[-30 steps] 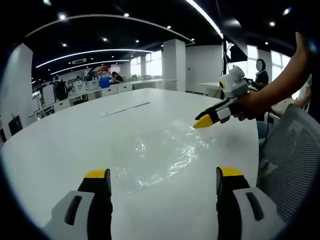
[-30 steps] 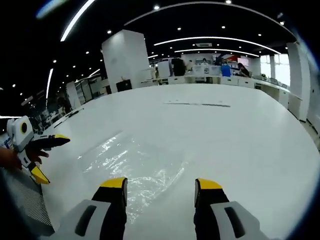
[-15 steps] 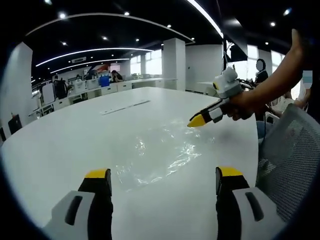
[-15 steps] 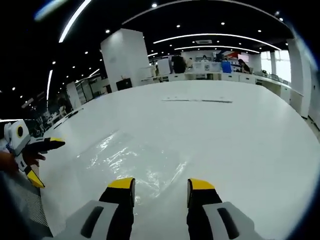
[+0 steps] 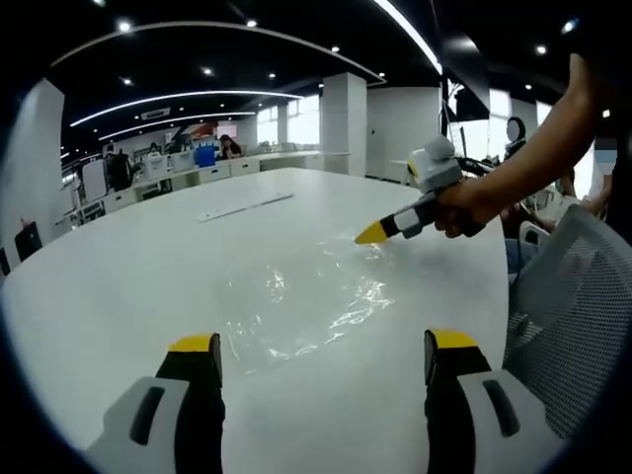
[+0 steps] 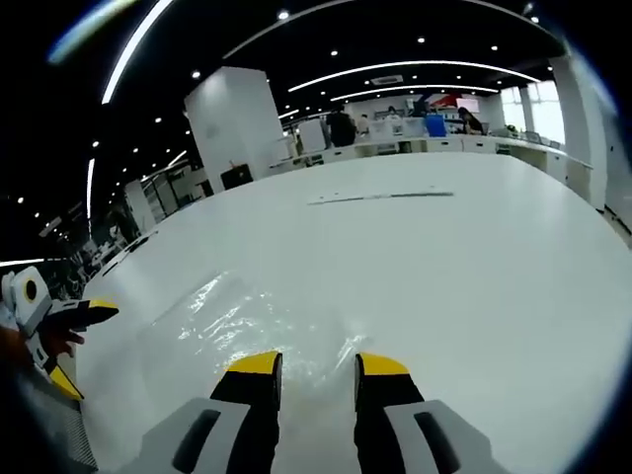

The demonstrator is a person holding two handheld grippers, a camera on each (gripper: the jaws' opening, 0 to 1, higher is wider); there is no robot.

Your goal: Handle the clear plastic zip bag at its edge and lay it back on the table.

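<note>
Where glossy white table (image 5: 118,286) spreads, crinkled clear zip bag (image 5: 306,296).

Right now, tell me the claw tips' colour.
Yellow, clearest on the right claw in the right gripper view.

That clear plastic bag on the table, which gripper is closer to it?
The right gripper: its tips are at the plastic bag's far edge. The left gripper hangs back, open, short of the near edge.

Broad white table (image 5: 118,286), glossy, clear zip bag (image 5: 296,296) lying flat and crinkled near its edge, a long thin pale strip (image 5: 245,207) well beyond it
</note>
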